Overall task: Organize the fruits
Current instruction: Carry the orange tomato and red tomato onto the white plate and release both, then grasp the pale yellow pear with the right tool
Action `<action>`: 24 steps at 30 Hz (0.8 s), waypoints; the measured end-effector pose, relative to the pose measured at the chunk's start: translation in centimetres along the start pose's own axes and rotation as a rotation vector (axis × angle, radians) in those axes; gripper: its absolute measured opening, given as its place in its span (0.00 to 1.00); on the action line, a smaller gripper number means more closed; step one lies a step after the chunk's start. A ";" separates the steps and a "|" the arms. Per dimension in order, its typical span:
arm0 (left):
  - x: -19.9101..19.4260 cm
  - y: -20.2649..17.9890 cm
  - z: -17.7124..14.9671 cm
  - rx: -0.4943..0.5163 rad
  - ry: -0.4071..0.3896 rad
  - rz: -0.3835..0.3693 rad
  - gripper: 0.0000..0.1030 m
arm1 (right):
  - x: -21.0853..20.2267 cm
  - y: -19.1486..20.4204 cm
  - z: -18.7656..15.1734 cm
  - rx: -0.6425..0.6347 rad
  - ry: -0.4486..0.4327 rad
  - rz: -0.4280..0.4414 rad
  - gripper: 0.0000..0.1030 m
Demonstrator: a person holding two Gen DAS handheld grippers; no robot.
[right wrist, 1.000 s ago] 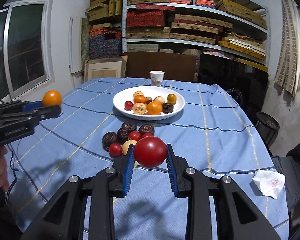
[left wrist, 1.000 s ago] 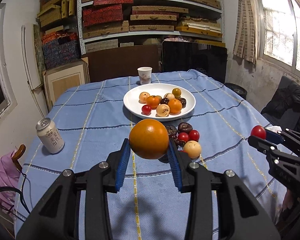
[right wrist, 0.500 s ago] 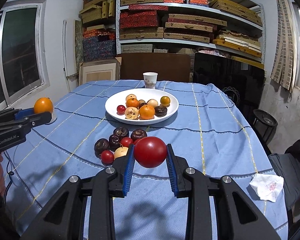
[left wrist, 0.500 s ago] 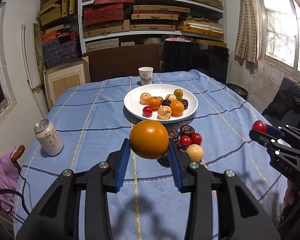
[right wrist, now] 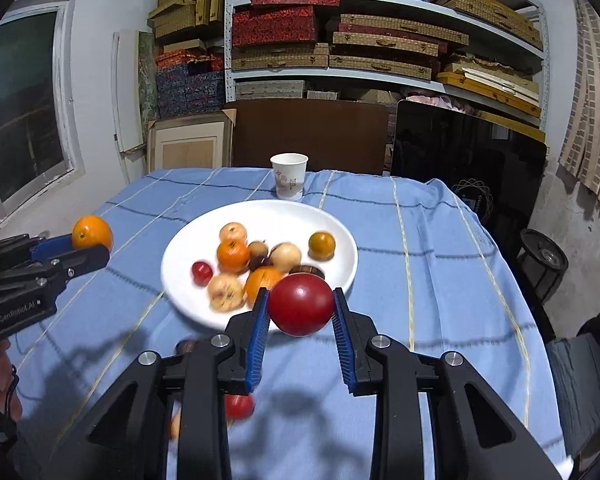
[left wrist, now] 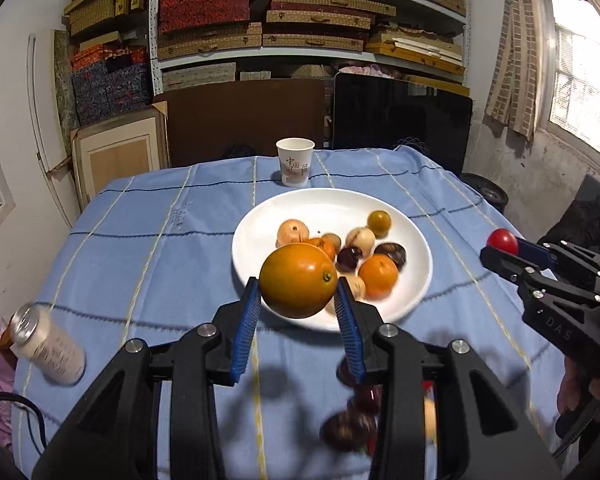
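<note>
My left gripper (left wrist: 298,304) clamps the orange (left wrist: 298,280), right gripper (right wrist: 300,318) clamps the red fruit (right wrist: 301,304) — the plate (right wrist: 188,252) lies just ahead, below both.

The plate (left wrist: 414,258) looks glossy white ceramic; the tablecloth (left wrist: 140,264) is matt blue woven cloth. At twelve o'clock stands a paper cup (left wrist: 295,162); the orange (left wrist: 298,286) shines smooth.

blue-clothed table (left wrist: 148,248) with white plate (left wrist: 416,256), paper cup (left wrist: 295,162), drink can (left wrist: 46,346), loose fruits (left wrist: 350,428)
</note>
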State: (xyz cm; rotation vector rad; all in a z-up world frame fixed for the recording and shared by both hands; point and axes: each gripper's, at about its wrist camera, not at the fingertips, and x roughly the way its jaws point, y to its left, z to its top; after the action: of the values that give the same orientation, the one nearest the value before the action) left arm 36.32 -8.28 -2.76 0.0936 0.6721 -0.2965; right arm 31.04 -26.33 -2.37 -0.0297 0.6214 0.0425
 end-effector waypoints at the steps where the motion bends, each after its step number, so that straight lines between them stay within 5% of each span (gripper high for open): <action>1: 1.4 0.0 0.6 -0.005 0.014 -0.004 0.36 | 1.2 0.0 0.7 -0.009 0.004 0.010 0.30; 10: 11.2 0.5 1.5 -0.026 0.130 -0.002 0.38 | 11.1 0.1 3.9 -0.034 0.093 0.053 0.33; 12: 11.8 0.7 1.4 -0.037 0.136 0.004 0.59 | 11.9 0.0 3.5 -0.019 0.098 0.067 0.42; 18: 8.9 1.4 1.6 -0.051 0.070 0.018 0.84 | 9.7 0.1 2.9 -0.028 0.068 0.071 0.42; 24: 2.3 1.9 1.2 -0.091 0.015 -0.059 0.89 | 3.0 0.5 1.8 -0.050 0.015 0.083 0.42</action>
State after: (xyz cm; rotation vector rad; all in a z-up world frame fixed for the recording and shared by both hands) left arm 39.27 -7.22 -3.27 -0.0106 0.7031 -0.3223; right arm 34.53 -25.68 -2.66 -0.0531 0.6361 0.1383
